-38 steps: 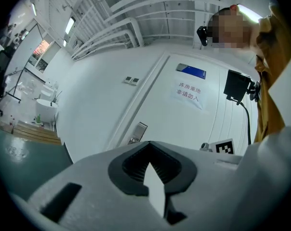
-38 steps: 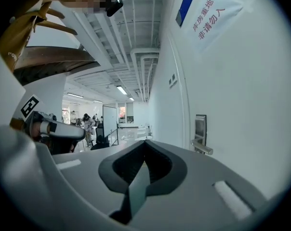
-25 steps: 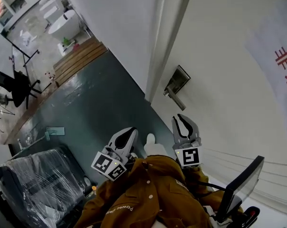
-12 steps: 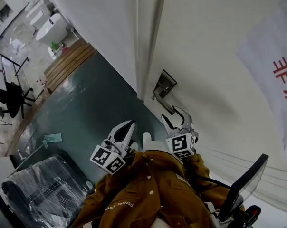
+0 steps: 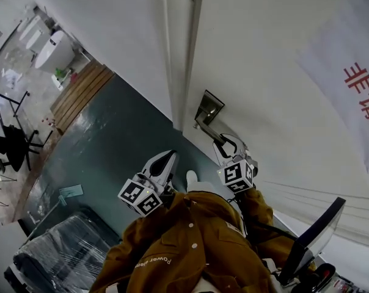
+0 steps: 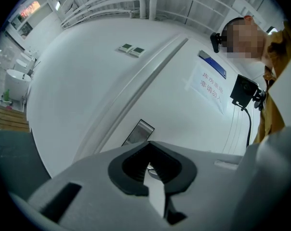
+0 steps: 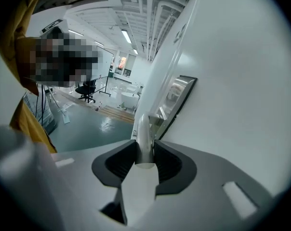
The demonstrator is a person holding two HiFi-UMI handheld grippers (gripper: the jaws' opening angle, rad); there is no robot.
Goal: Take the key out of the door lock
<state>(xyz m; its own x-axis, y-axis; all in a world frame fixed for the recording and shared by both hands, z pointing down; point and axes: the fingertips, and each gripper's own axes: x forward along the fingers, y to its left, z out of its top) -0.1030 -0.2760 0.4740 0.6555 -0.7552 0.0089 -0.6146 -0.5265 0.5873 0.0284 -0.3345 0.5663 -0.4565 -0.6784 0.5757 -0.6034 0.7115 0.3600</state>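
Note:
On the white door sits a metal lock plate (image 5: 208, 105) with a lever handle (image 5: 210, 130) that sticks out toward me. I cannot make out a key in any view. My right gripper (image 5: 228, 143) is at the lever's free end. In the right gripper view the handle (image 7: 142, 128) lies between the jaws of the right gripper (image 7: 144, 152), which are closing, and both pads touch its sides. My left gripper (image 5: 166, 157) hangs lower left, away from the door, shut and empty. The left gripper view shows the lock plate (image 6: 138, 132) beyond the left gripper (image 6: 149, 170).
A paper notice with red characters (image 5: 354, 83) hangs on the door to the right. The door frame (image 5: 177, 72) runs along the left of the lock. A plastic-wrapped chair (image 5: 56, 255) stands on the grey-green floor at lower left. A dark flat panel (image 5: 313, 237) is at lower right.
My right gripper has moved up from below the lock onto the end of the lever handle, and its jaws now stand around it. The left gripper has stayed shut in place.

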